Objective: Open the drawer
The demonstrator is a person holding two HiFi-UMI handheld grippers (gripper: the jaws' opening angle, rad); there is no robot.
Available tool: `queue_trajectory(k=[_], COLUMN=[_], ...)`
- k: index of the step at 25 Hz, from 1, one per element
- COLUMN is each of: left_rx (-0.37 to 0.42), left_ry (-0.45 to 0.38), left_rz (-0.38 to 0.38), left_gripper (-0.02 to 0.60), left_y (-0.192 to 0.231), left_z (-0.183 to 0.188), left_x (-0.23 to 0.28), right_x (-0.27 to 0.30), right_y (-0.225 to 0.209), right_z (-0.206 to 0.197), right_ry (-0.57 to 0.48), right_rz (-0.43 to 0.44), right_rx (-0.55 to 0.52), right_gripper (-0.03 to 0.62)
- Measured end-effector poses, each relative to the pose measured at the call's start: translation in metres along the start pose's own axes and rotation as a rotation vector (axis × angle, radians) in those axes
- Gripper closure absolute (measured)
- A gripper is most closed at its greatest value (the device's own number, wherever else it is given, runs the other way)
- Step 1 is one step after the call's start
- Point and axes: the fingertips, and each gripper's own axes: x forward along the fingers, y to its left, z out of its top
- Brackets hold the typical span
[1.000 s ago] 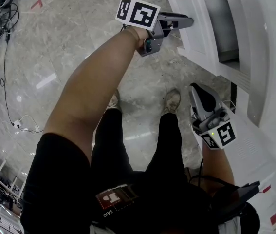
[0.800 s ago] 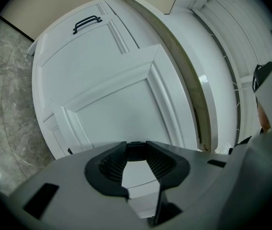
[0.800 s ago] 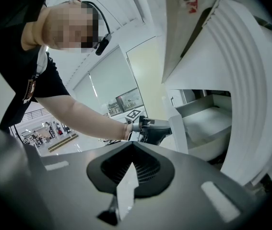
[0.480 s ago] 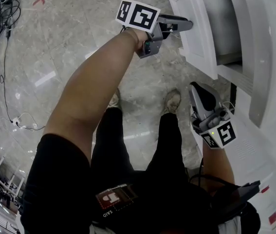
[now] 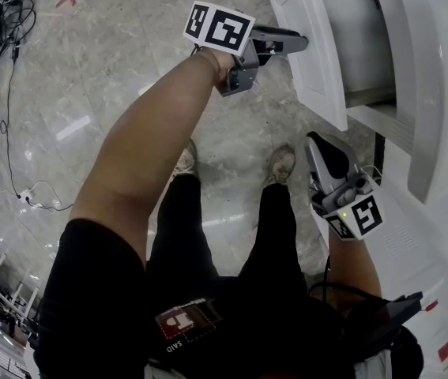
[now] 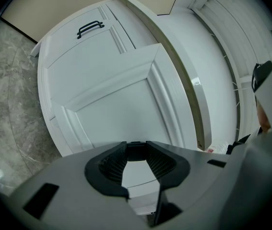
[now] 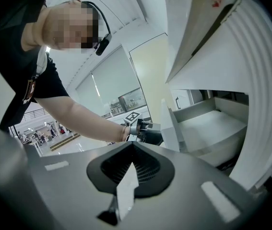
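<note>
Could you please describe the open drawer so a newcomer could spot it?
Start at the white cabinet on the head view's right. The drawer juts from it over the floor, held by the left tool; only its front stands proud.

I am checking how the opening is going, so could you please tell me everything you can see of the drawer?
The drawer is white, looks like painted wood, with a framed, recessed front panel. It stands pulled partly out of the white cabinet, level, and the pale inside that shows holds nothing. The left gripper meets its front and seems to grip there; what it grips is hidden.
</note>
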Motion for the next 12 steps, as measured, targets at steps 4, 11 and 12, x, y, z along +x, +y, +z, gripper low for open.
queue_trajectory(k=[4, 11, 12], left_rx=[-0.001, -0.001, -0.001], left_ry=[-0.007, -0.009, -0.008], left_rz=[-0.003, -0.002, -0.002], left_gripper=[0.456, 0.456, 0.456], left_y=[-0.0014, -0.0038, -0.0042], left_z=[0.0007, 0.0, -0.0005], left_x=[-0.0009, -0.0034, -0.0042], right_x=[-0.0011, -0.0028, -0.0027], right_y=[-0.0019, -0.003, -0.0025], right_z=[0.0016, 0.006, 0.0064], right_ry=[-0.007, -0.007, -0.006], right_rz=[-0.001, 0.003, 0.005], right_rx=[-0.004, -0.004, -0.006], right_gripper=[0.595, 0.594, 0.595])
